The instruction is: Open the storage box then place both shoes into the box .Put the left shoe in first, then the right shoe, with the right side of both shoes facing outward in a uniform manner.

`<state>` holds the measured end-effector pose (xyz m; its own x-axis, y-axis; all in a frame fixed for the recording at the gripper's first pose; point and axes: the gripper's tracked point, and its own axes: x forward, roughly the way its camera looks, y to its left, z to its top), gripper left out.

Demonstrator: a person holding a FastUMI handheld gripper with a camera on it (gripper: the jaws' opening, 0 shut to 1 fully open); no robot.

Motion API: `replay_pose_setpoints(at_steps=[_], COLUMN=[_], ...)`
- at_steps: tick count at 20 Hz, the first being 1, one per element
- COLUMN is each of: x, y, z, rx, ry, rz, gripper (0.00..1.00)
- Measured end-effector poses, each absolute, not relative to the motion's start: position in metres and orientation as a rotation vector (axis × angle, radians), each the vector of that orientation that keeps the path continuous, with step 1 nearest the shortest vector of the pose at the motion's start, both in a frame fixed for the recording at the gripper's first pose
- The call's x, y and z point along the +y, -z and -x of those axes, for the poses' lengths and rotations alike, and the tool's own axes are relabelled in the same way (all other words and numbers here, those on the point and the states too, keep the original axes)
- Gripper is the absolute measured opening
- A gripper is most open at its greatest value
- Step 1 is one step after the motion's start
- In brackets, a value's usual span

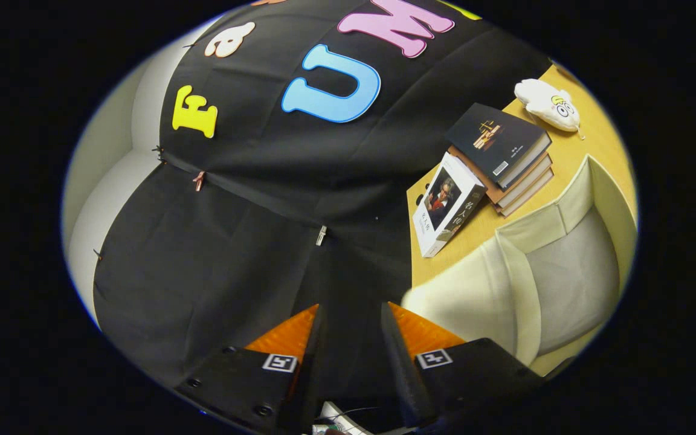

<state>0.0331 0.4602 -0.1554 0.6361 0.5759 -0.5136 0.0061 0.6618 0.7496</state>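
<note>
**Gripper view: claw held apart and empty, facing the booth wall beside the storage box**

We are looking forward along the gripper (351,317), whose two fingers are standing apart with a clear gap between them; nothing is lying in that gap, and neither finger is pressing on anything. Directly ahead of the fingers the black cloth wall (233,241) of the booth is hanging, pinned at its seams with small clips (321,235). We are seeing the whole scene tilted, so the wooden table (589,154) is appearing to the right of the claw rather than beneath it.

Just beside the right finger, and slightly beyond its tip, the cream fabric storage box (505,266) is sitting on the table; we are seeing its pale grey interior (574,284), with no shoe visible inside it. Whether a lid or flap is folded back, we cannot tell.

Beyond the box, further along the table, a white boxed book with a portrait on its cover (447,205) is leaning against a stack of books (505,157) topped by a dark volume. Past the stack, well apart from the claw, a white plush toy (547,104) is lying on the tabletop.
</note>
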Motion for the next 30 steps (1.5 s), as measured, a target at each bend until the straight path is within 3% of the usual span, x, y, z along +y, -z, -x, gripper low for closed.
replay_pose_setpoints(at_steps=[1,2,4,17,24,30], x=[0.455,0.448,0.431,0.164,0.017,-0.048], y=[0.155,0.154,0.150,0.108,0.160,0.207], z=[-0.034,-0.036,-0.038,-0.042,0.002,0.046], rx=[0.820,0.810,0.787,0.579,0.693,0.814], ry=[-0.355,-0.344,-0.322,0.022,0.231,0.273], rz=[-0.777,-0.763,-0.739,-0.303,-0.079,0.010], gripper=[0.65,0.83,0.97,0.98,0.98,0.98])
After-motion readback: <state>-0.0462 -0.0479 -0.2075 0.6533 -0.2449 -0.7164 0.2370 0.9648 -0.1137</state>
